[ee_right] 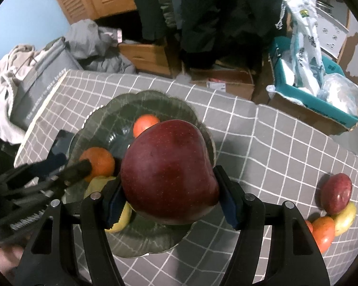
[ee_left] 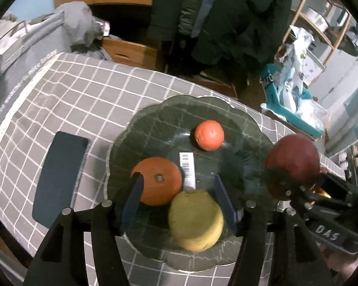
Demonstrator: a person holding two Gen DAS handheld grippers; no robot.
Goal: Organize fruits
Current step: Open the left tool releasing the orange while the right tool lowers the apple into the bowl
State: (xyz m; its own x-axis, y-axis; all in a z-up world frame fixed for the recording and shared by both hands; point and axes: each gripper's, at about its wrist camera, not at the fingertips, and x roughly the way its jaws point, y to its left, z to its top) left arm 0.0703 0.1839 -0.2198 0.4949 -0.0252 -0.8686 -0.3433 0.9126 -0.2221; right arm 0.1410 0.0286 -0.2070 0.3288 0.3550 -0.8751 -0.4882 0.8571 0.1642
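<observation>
Clamped across its widest part between the pads of the right gripper (ee_right: 167,202), a large red apple (ee_right: 167,171) hangs above the near edge of the glass plate (ee_right: 102,116). It looks firm, heavy and waxy-smooth, best gripped at its middle. The left gripper (ee_left: 179,197) stands open over a yellow fruit (ee_left: 195,221), possibly a lemon, with two oranges beyond. More fruit waits on the checked tablecloth (ee_right: 262,143); a dark phone (ee_left: 57,176) lies beside the plate.
</observation>
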